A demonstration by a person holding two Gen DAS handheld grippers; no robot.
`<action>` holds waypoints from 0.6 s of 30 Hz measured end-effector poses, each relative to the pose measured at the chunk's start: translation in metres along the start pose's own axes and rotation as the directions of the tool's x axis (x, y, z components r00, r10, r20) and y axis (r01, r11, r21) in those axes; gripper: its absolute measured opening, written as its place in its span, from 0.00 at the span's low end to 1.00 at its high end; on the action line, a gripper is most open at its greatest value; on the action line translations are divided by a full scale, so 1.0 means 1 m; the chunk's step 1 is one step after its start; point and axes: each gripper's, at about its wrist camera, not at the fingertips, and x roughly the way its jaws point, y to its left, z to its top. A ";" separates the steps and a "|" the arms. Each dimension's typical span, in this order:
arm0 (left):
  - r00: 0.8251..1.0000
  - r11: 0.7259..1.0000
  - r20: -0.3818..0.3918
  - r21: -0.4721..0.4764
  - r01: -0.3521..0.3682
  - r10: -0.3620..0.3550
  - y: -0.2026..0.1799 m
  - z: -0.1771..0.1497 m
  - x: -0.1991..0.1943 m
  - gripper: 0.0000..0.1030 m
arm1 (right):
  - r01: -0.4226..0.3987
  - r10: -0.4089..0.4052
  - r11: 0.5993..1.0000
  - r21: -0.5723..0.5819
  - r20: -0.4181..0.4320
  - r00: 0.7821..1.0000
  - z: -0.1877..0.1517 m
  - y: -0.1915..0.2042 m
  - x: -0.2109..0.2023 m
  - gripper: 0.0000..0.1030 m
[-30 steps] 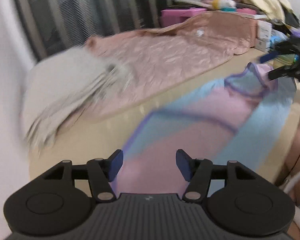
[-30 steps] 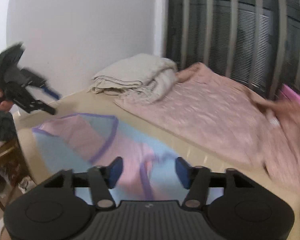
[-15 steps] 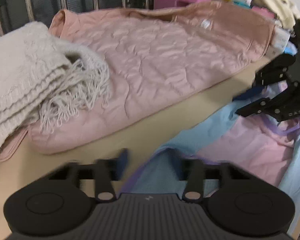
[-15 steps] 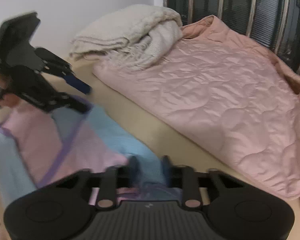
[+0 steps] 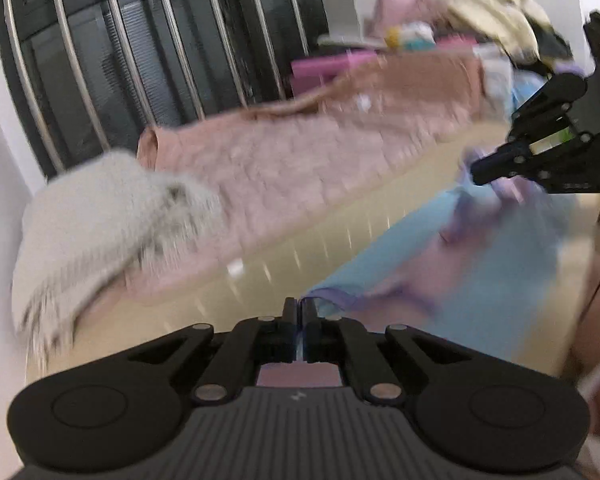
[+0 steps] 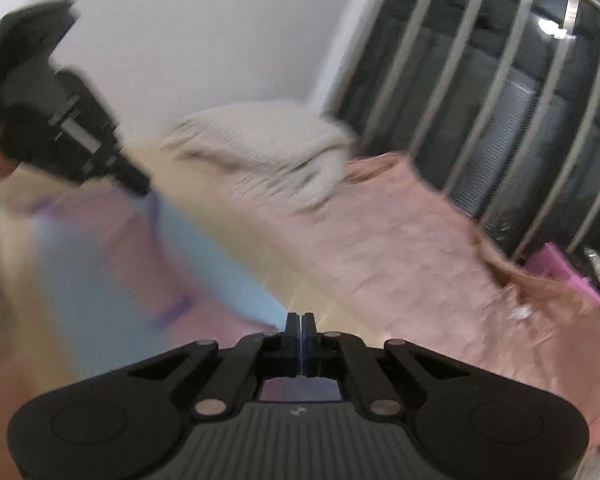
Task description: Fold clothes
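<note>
Bare tan surface [image 5: 300, 256] between pink quilt [image 5: 300, 160] and blue-pink garment [image 5: 480, 280]. Left gripper [image 5: 299, 310] and right gripper [image 6: 301, 324] each pinch its edge, fingers closed; garment blurred.

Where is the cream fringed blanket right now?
In the left wrist view the cream fringed blanket lies far left by the wall, folded, against the pink quilt, across the bare surface from the blue and pink garment.

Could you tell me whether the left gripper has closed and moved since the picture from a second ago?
Yes. The left gripper, open before, is now shut on the blue and pink garment and has lifted its edge off the tan surface.
</note>
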 end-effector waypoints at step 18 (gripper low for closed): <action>0.980 0.923 -0.141 -0.339 -0.179 0.139 0.050 -0.027 0.037 0.47 | 0.221 -0.140 0.914 0.340 -0.246 0.959 -0.019 -0.123 0.038 0.40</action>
